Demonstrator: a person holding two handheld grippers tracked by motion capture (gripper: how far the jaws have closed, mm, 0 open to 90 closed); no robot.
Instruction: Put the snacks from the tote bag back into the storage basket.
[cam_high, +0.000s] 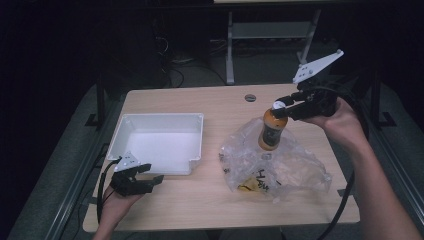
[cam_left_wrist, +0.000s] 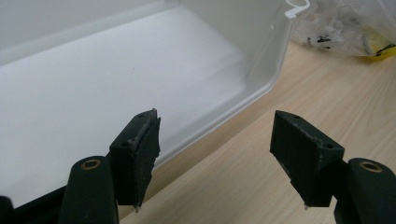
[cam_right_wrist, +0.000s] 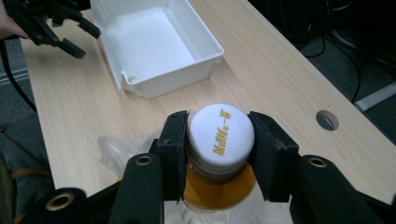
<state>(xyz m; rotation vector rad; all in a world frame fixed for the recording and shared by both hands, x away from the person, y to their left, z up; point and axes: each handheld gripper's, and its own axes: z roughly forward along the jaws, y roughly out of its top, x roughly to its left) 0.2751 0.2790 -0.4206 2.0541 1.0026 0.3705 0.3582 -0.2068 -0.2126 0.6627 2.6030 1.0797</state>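
Observation:
An orange bottle (cam_high: 272, 131) with a white cap (cam_right_wrist: 221, 135) hangs over a crumpled clear plastic bag (cam_high: 272, 165). My right gripper (cam_high: 284, 106) is shut on the bottle's cap and neck, one jaw on each side of the cap in the right gripper view (cam_right_wrist: 219, 154). Something yellow (cam_high: 246, 187) lies inside the bag. My left gripper (cam_high: 147, 176) rests near the table's front left, open, at the near corner of a white bin (cam_high: 196, 150). In the left gripper view its jaws (cam_left_wrist: 215, 154) stand apart with nothing between them, the bin's wall (cam_left_wrist: 261, 60) just ahead.
The white bin is empty and sits at the left of the wooden table (cam_high: 200, 200). A round cable hole (cam_high: 250, 97) lies at the table's back edge. A desk frame (cam_high: 230, 45) stands on the floor behind.

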